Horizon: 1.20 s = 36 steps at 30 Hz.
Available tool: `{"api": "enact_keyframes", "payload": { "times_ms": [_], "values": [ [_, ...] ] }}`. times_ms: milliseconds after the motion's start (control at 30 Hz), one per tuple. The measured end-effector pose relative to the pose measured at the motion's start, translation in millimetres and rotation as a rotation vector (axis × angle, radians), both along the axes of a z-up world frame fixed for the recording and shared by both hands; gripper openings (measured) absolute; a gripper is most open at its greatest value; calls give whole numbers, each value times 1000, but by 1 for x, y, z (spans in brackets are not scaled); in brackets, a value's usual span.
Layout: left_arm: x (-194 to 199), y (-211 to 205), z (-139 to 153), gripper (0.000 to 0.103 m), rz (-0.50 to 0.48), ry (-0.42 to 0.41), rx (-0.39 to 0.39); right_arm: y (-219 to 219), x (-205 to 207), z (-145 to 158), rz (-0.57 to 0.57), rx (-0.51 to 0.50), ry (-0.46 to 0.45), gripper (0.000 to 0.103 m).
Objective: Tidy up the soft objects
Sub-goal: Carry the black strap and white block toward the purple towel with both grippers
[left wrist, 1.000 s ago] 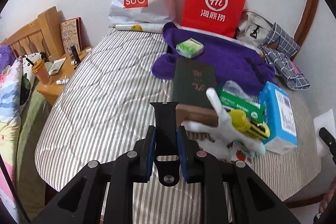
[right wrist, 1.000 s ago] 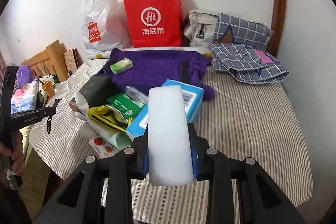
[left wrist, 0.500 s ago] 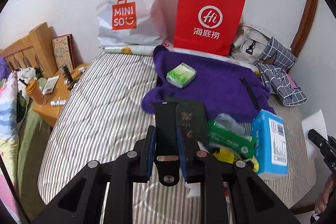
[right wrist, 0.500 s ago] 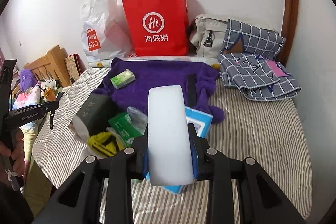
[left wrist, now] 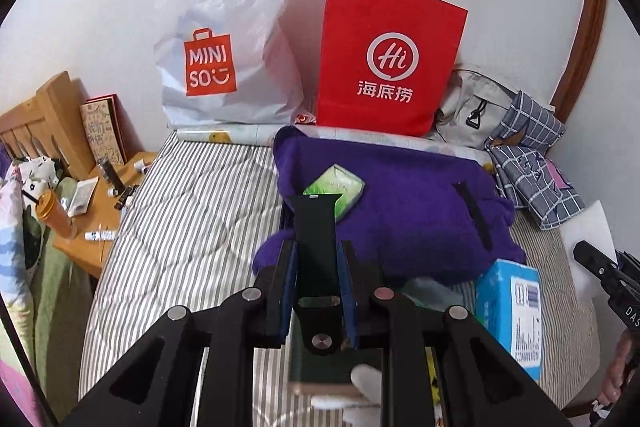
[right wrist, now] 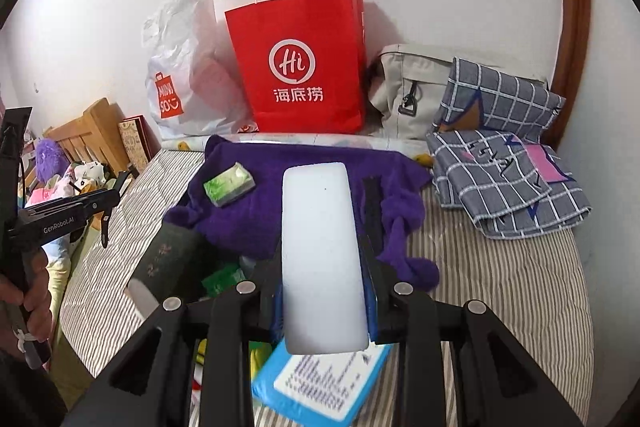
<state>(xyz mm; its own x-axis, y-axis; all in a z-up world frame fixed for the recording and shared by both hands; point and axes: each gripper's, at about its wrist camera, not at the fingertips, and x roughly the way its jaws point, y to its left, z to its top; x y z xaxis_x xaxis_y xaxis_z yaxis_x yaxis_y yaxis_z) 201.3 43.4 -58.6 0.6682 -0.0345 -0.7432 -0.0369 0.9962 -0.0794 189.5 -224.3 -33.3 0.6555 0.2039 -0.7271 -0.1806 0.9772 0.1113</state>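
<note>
Black strap (left wrist: 316,239) sat clamped between the left gripper (left wrist: 316,267) fingers, sticking forward over the bed. Right gripper (right wrist: 324,279) was closed on a white foam block (right wrist: 320,251), also held in the air. Both hands full, so this looked like the carry step: items picked, not yet dropped anywhere.

Just below the grippers: blue box (right wrist: 320,383), dark green book (right wrist: 168,255), green packets, all piled on the striped quilt (left wrist: 192,211). Beyond that, a purple fleece (left wrist: 408,203) lay spread out with a green tissue pack (left wrist: 336,187) on top. Folded plaid cloth (right wrist: 504,187) lay to the right, grey bag (right wrist: 408,87) behind it.

Far end against the wall: red paper bag (left wrist: 388,59) and white Miniso bag (left wrist: 224,39), both upright.

Next move, my guess: pick a drop spot, likely a bag or bare quilt, then open one gripper at a time. Strap is floppy, so it needs a low release.
</note>
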Motion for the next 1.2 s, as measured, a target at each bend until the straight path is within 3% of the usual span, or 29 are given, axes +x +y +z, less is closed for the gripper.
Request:
{"api": "enact_keyframes", "payload": {
  "times_ms": [333,667,1200],
  "values": [
    [47,0,-5,20,-5,14,2,4,49,-15,-3,-2,25,30],
    [96,-12,-33,20,-32,79,6,7,98,-45,4,-2,81,30],
    [144,-19,-78,20,-44,183,29,20,142,-103,50,-21,199,30]
  ]
}}
